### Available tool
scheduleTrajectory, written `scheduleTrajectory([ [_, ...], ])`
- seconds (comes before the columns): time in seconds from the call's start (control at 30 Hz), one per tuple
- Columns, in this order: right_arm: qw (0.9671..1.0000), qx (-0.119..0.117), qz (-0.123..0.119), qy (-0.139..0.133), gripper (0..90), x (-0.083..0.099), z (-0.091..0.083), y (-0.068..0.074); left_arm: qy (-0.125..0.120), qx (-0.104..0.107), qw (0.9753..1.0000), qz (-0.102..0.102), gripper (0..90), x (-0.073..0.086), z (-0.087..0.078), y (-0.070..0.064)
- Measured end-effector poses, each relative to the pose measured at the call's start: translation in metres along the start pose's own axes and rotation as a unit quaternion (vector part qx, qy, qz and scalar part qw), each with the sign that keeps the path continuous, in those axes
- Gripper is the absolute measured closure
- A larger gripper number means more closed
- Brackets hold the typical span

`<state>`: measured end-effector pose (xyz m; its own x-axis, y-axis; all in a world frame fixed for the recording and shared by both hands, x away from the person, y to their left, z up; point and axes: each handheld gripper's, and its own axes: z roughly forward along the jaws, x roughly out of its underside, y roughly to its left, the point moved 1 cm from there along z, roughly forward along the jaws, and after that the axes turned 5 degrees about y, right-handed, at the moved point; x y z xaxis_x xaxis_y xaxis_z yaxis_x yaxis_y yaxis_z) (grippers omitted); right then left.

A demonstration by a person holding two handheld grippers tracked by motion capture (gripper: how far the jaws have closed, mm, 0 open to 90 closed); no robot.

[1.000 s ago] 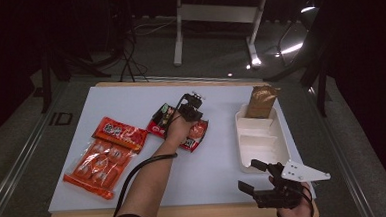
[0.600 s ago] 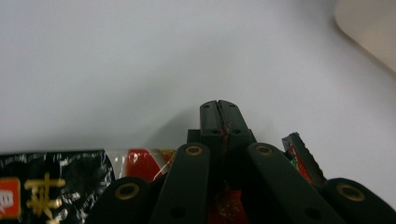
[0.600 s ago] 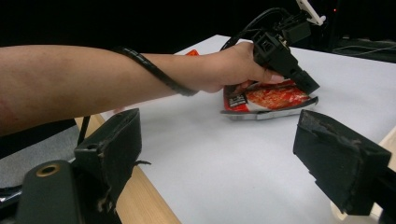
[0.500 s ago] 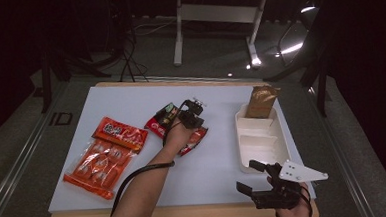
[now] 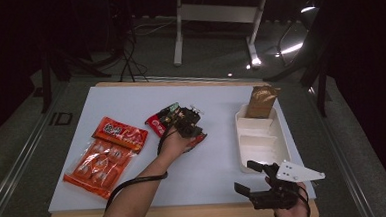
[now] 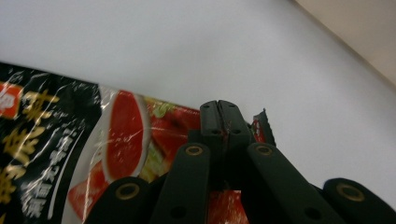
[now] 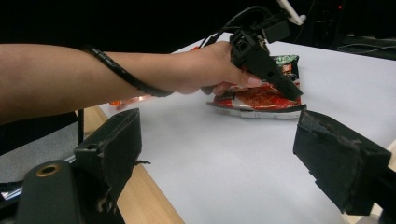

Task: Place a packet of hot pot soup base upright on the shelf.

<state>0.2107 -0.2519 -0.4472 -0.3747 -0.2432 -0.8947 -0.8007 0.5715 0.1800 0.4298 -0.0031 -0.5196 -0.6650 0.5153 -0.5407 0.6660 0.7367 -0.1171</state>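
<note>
The white board (image 5: 135, 191) carries the red packet (image 6: 140, 154) at its middle. The left gripper (image 6: 223, 116), jaws pressed together, pinches only the packet's corner, which may tear or slip. The right gripper (image 7: 215, 154) gapes empty.

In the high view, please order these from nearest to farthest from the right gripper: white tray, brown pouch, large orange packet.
1. White tray, just beyond the right gripper.
2. Brown pouch, at the tray's far end.
3. Large orange packet, far left.
</note>
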Motion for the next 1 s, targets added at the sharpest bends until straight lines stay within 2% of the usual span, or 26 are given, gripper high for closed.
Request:
scheduleTrajectory([
  [0.1,1.0,0.002,0.001,0.0,15.3,0.0,0.0,0.0,-0.005,0.003,0.9999,0.014,90.0,-0.001,0.0,0.002],
  [0.17,1.0,0.003,0.0,0.001,15.4,0.0,0.0,0.001,-0.018,0.015,0.9997,0.008,90.0,-0.005,0.0,0.003],
  [0.4,1.0,0.002,0.003,0.005,15.4,0.002,0.001,-0.004,0.0,0.013,0.9999,0.002,90.0,-0.017,0.019,-0.002],
  [0.53,1.0,0.002,0.003,0.003,15.4,0.003,0.0,-0.005,0.008,0.004,1.0,-0.002,90.0,-0.018,0.022,-0.005],
  [0.63,1.0,0.001,0.003,0.001,15.3,0.003,0.0,-0.005,0.012,0.001,0.9999,0.001,90.0,-0.014,0.019,-0.009],
  [0.83,1.0,0.0,0.001,0.006,15.4,0.003,0.001,-0.003,0.018,0.008,0.9998,0.002,90.0,0.001,0.01,-0.015],
  [1.0,0.9999,0.0,0.0,0.011,15.4,0.003,0.004,-0.001,0.028,0.013,0.9995,0.013,90.0,0.014,0.002,-0.02],
])
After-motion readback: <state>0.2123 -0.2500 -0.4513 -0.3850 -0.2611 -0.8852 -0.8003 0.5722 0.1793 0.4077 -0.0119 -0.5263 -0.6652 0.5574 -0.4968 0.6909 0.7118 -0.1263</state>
